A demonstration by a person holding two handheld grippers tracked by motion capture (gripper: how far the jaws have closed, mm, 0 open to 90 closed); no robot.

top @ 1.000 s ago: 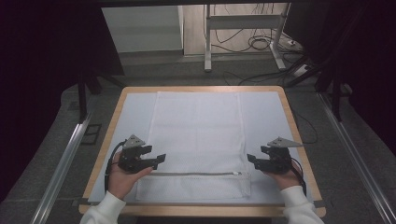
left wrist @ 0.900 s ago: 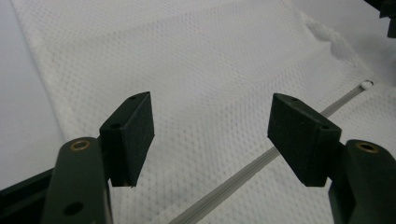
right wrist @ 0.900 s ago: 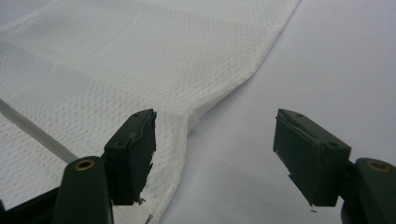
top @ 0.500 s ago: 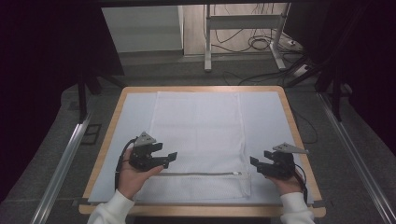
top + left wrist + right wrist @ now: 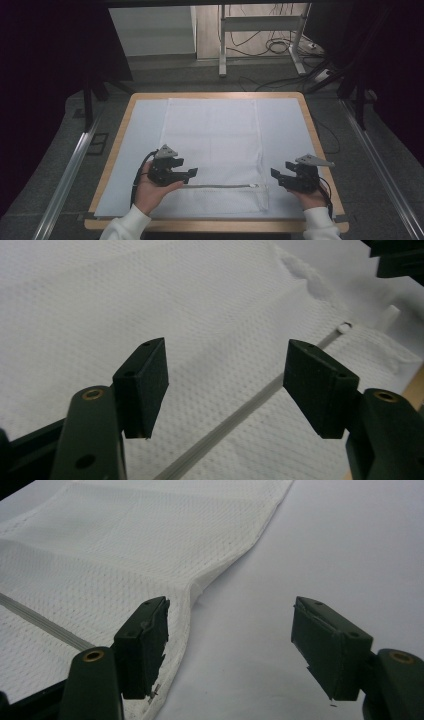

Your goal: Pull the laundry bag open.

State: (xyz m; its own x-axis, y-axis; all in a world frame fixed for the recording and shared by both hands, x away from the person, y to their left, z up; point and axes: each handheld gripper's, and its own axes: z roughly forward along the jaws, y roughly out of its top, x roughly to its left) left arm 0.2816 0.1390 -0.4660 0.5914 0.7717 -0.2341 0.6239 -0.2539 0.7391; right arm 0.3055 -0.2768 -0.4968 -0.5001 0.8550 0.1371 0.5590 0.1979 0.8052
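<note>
High view first: one white mesh laundry bag point(image 5: 215, 150) lies flat on the middle of the table, its long sides running from the near edge to the far edge. One grey zipper point(image 5: 220, 186) crosses it close to the near end, with one small white pull point(image 5: 343, 328) at the zipper's right end. Two black two-jaw grippers flank that zipper. The left gripper point(image 5: 189, 173) hovers over the bag's near left corner, above the zipper's left end; its jaws have just been closing a little, yet they stand wide with nothing between them. The right gripper point(image 5: 276, 176) sits just right of the bag's right hem, jaws wide and empty. Two hands in white sleeves hold them. Under the bag lies one pale blue sheet point(image 5: 287, 125) covering a wooden table point(image 5: 122, 125). Beyond the table, grey floor carries two metal rails, one white frame and several loose cables point(image 5: 280, 47); the rest of the room is dark.
</note>
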